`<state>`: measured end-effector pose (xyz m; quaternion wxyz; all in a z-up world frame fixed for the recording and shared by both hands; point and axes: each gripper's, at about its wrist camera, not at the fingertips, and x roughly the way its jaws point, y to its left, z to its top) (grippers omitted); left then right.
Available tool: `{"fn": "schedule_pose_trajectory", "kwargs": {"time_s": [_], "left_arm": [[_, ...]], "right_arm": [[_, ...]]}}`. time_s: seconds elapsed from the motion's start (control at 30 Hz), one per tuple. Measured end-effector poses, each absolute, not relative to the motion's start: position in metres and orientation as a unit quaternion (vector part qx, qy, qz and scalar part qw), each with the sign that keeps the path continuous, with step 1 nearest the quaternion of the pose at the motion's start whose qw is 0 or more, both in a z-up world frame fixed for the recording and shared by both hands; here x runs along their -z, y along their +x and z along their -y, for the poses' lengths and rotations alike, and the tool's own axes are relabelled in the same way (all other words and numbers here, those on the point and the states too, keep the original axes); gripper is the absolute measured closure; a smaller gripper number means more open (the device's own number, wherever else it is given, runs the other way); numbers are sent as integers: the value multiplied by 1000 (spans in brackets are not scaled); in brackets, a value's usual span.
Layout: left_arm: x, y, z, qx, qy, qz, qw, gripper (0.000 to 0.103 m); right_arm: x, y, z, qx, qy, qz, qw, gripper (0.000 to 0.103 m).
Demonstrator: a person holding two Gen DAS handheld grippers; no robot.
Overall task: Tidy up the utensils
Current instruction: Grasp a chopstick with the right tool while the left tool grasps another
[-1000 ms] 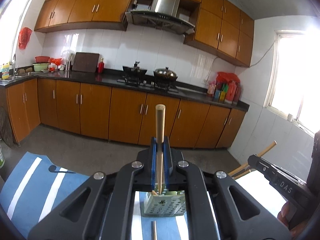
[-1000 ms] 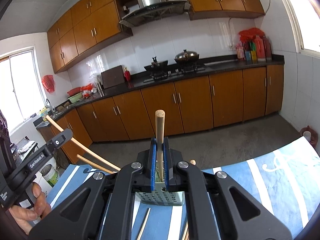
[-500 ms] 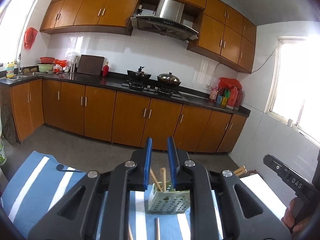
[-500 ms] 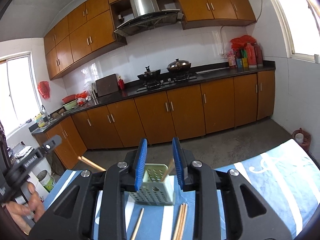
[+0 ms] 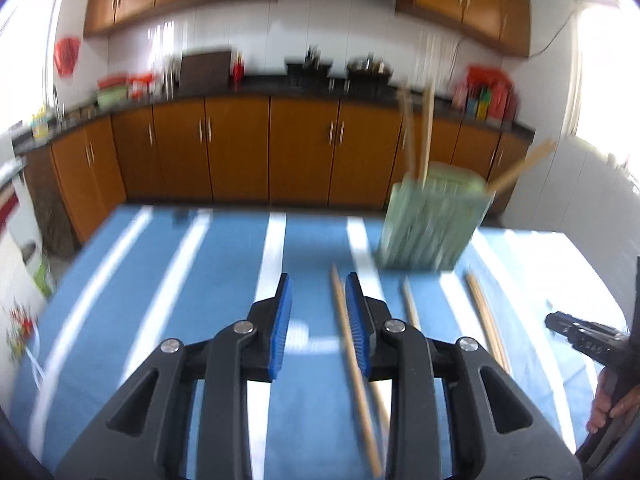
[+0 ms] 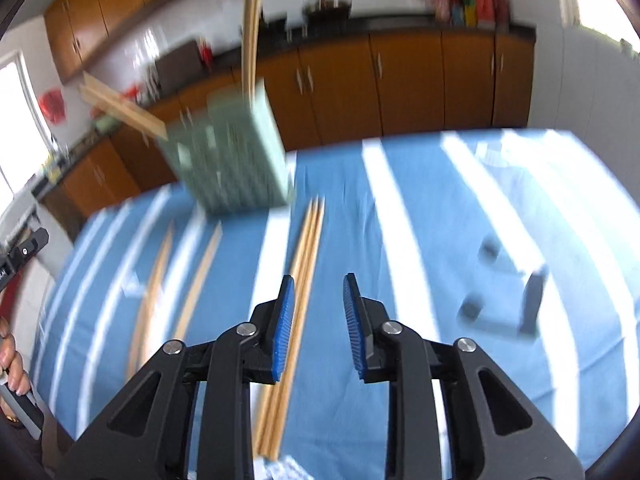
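Observation:
A pale green perforated utensil holder [image 5: 434, 224] stands on the blue striped cloth [image 5: 192, 280] with several wooden chopsticks [image 5: 424, 128] sticking up out of it; it also shows in the right wrist view [image 6: 232, 160]. Loose chopsticks lie flat on the cloth in front of it: one [image 5: 352, 360] just inside my left gripper's right finger, others [image 5: 486, 316] further right. My left gripper [image 5: 318, 326] is open and empty above the cloth. My right gripper [image 6: 318, 324] is open and empty, with a bundle of chopsticks [image 6: 298, 300] under its left finger. Both views are motion-blurred.
Small dark objects [image 6: 504, 292] lie on the cloth to the right in the right wrist view. The other gripper shows at the right edge of the left view [image 5: 588, 340]. Orange kitchen cabinets [image 5: 240, 148] and a dark counter run behind the table.
Both grippers let go of their chopsticks into the holder, opened, then swung down and back toward the cloth. The holder now sits further away and off to the side in each view.

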<state>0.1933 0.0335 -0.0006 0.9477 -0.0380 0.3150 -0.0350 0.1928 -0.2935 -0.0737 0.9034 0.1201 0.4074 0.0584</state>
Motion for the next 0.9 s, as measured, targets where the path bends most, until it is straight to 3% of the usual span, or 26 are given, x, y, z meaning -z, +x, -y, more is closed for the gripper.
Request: {"fn": "schedule_pose_trajectory", "kwargs": {"time_s": [0.2, 0.57, 0.77, 0.8, 0.9], "left_arm": [[43, 189, -40, 37, -61, -363, 929, 75], [55, 190, -30, 50, -57, -385, 920, 74], [63, 194, -26, 58, -59, -397, 914, 73], [64, 194, -25, 61, -59, -399, 913, 73], [69, 194, -20, 73, -61, -407, 909, 74]], "right_arm": [[100, 198, 276, -66, 117, -434, 891, 81], [110, 200, 270, -42, 76, -440, 894, 83], [112, 203, 278, -8, 45, -435, 899, 88], [112, 204, 279, -2, 38, -434, 900, 95], [112, 206, 291, 12, 56, -433, 900, 96]]}}
